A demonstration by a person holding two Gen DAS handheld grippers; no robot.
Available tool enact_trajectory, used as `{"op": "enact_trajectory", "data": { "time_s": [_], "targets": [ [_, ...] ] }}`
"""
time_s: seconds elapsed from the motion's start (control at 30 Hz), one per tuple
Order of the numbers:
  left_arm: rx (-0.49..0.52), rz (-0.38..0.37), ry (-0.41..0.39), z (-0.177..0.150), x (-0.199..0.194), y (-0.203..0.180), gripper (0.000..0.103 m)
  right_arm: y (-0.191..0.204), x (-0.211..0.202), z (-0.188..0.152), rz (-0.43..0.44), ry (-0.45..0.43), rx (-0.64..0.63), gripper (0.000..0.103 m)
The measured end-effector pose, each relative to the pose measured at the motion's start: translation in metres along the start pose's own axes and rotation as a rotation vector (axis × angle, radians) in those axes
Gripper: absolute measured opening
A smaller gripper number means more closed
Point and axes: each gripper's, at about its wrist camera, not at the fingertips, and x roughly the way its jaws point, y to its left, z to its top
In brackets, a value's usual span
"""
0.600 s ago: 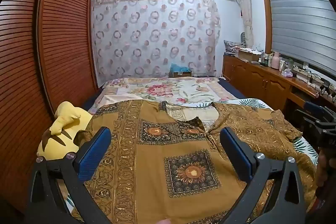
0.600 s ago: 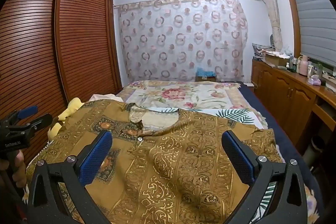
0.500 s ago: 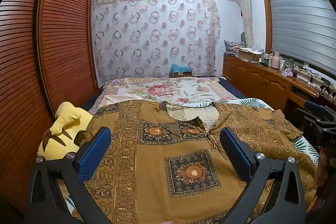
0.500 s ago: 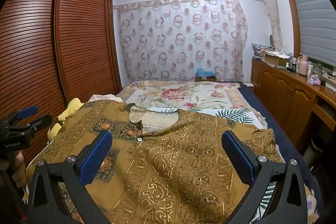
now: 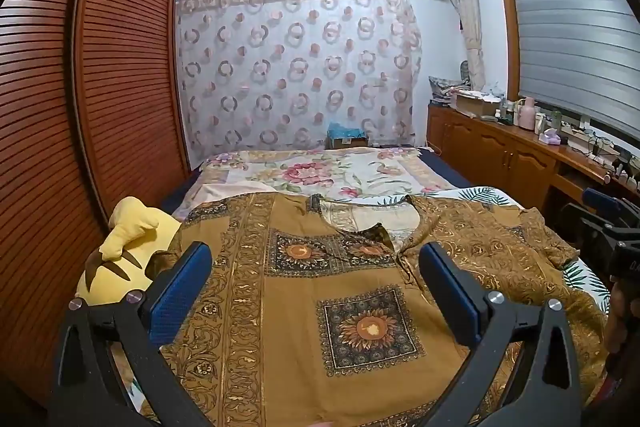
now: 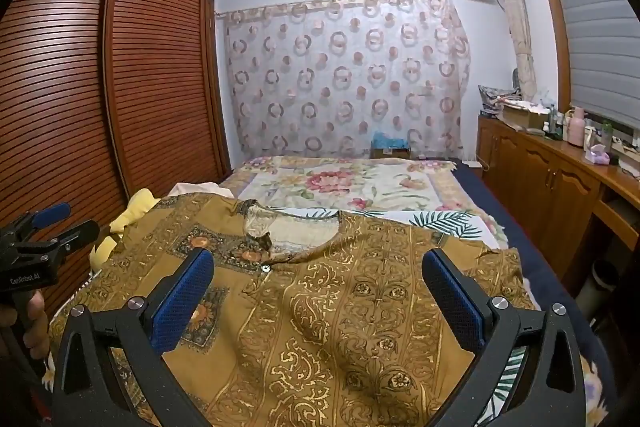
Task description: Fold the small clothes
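Note:
A mustard-brown patterned shirt (image 5: pixel 304 311) lies spread flat on the bed, collar toward the far end; it also shows in the right wrist view (image 6: pixel 340 307). My left gripper (image 5: pixel 316 291) is open and empty, held above the shirt's left half. My right gripper (image 6: pixel 318 297) is open and empty, held above the shirt's right half. The right gripper shows at the right edge of the left wrist view (image 5: pixel 612 227). The left gripper shows at the left edge of the right wrist view (image 6: pixel 40 247).
A yellow plush toy (image 5: pixel 120 251) lies at the bed's left edge beside the slatted wooden wardrobe (image 5: pixel 80 107). A floral quilt (image 5: pixel 312 175) covers the far bed. A wooden cabinet (image 5: pixel 512 155) with bottles runs along the right wall.

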Motion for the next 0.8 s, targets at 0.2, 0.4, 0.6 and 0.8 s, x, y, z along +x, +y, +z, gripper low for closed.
{"op": "enact_trajectory", "data": {
  "time_s": [0.2,0.4,0.6,0.8],
  "targets": [
    [0.002,0.004,-0.004,0.0055,-0.0024,0.0095,0.103,-0.0001,0.0012,-0.0004,0.002,0.001,-0.003,0.103],
    [0.003,0.003,-0.003,0.0049,-0.0024,0.0074,0.103,-0.0003,0.0012,0.0003,0.003,-0.001,-0.003,0.103],
    [0.005,0.005,-0.005,0.0046,-0.0022,0.0066,0.103,-0.0001,0.0012,-0.0002,0.000,-0.002,-0.003,0.103],
    [0.004,0.004,-0.005,0.0049,-0.0044,0.0067,0.103,0.0001,0.0010,-0.0003,0.000,-0.003,-0.003,0.103]
  ]
}}
